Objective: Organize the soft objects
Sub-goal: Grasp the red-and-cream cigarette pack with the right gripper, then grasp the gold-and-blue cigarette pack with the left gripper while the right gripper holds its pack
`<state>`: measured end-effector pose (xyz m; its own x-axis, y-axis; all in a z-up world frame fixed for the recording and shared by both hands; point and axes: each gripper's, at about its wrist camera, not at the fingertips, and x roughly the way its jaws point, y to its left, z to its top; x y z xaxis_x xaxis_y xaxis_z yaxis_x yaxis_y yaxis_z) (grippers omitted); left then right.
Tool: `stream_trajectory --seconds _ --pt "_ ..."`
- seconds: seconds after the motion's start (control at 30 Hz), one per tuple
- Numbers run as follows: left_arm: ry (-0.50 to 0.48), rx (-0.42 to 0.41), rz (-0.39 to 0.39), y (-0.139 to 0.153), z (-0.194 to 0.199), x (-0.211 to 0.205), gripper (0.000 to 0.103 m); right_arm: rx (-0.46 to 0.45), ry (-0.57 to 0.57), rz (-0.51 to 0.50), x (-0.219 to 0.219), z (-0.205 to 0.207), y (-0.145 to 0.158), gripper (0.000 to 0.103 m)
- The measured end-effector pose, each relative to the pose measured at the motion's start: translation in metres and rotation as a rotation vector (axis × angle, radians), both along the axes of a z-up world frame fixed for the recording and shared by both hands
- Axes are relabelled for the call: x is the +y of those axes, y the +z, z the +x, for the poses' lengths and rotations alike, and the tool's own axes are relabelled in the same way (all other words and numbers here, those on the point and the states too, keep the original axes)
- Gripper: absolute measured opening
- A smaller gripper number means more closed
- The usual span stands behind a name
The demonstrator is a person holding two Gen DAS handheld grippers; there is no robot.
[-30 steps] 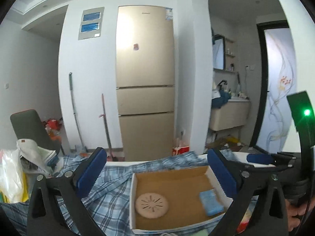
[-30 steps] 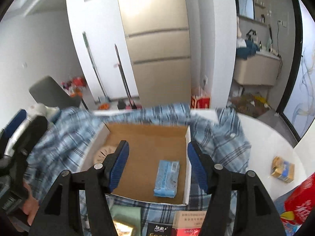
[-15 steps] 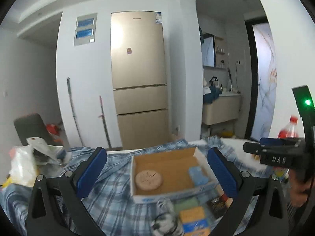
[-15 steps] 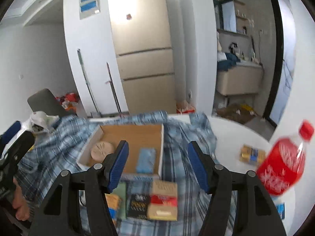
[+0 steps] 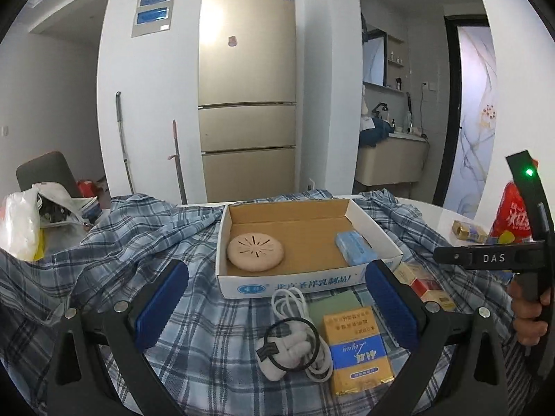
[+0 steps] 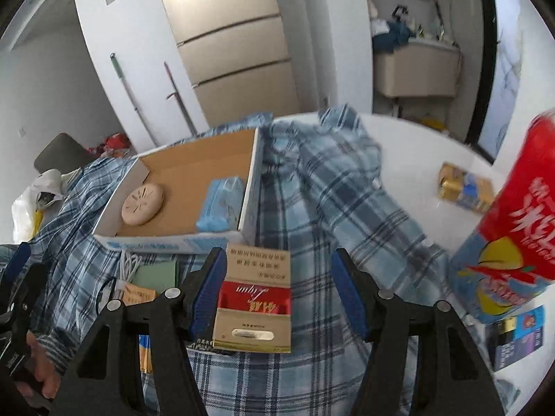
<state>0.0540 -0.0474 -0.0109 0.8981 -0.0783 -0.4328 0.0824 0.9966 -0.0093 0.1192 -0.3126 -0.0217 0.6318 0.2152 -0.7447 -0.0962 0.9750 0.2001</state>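
An open cardboard box (image 5: 374,235) lies on a blue plaid cloth (image 5: 131,242). Inside are a round beige pad (image 5: 255,252) and a blue tissue pack (image 5: 355,248); both also show in the right wrist view, the pad (image 6: 142,203) and the pack (image 6: 222,202). My left gripper (image 5: 275,306) is open and empty over a white coiled cable with a black ring (image 5: 295,339) and a yellow packet (image 5: 357,343). My right gripper (image 6: 277,294) is open, with a red and tan packet (image 6: 255,298) lying on the cloth between its fingers.
A green pad (image 5: 334,306) lies by the box. A red drink bottle (image 6: 513,222), a gold packet (image 6: 464,187) and a dark card (image 6: 517,336) stand on the white table (image 6: 409,145) at right. A plastic bag (image 5: 20,222) lies at far left.
Both grippers have pulled back from the box and lowered. The box now looks farther off, and the packets and cable in front of it have come into view.
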Motion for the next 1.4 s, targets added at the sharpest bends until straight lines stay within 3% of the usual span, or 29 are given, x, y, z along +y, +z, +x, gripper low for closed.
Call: stream_trajectory --seconds 0.2,0.43,0.57,0.87,1.0,1.13,1.2,1.3,1.4 --pt "-0.001 -0.020 0.049 0.000 -0.004 -0.009 0.103 0.079 0.063 0.017 0.011 0.004 -0.015 0.062" --pt "0.018 0.024 0.004 -0.003 0.005 0.001 0.103 0.151 0.121 0.040 0.016 0.010 -0.028 0.062" --pt "0.012 0.035 0.026 -0.007 0.006 -0.003 0.103 0.181 0.132 0.075 0.016 0.016 -0.036 0.056" --pt "0.003 0.053 0.008 -0.008 0.009 -0.001 0.103 0.234 0.146 0.086 0.018 0.023 -0.046 0.056" --pt "0.008 0.050 0.012 -0.008 0.009 -0.001 0.103 0.210 0.131 0.085 0.018 0.020 -0.043 0.055" --pt "0.003 0.052 0.001 -0.009 0.011 0.001 0.103 0.070 0.163 0.020 0.030 0.001 -0.018 0.055" --pt "-0.051 0.066 -0.021 -0.010 0.013 0.000 0.103 0.027 0.209 0.002 0.039 -0.010 -0.006 0.055" --pt "-0.113 0.141 -0.042 -0.015 0.020 -0.003 0.103 0.071 0.239 -0.032 0.053 -0.018 -0.007 0.055" --pt "-0.205 0.245 -0.125 -0.016 0.021 -0.008 0.097 0.099 0.234 -0.048 0.058 -0.017 -0.014 0.055"
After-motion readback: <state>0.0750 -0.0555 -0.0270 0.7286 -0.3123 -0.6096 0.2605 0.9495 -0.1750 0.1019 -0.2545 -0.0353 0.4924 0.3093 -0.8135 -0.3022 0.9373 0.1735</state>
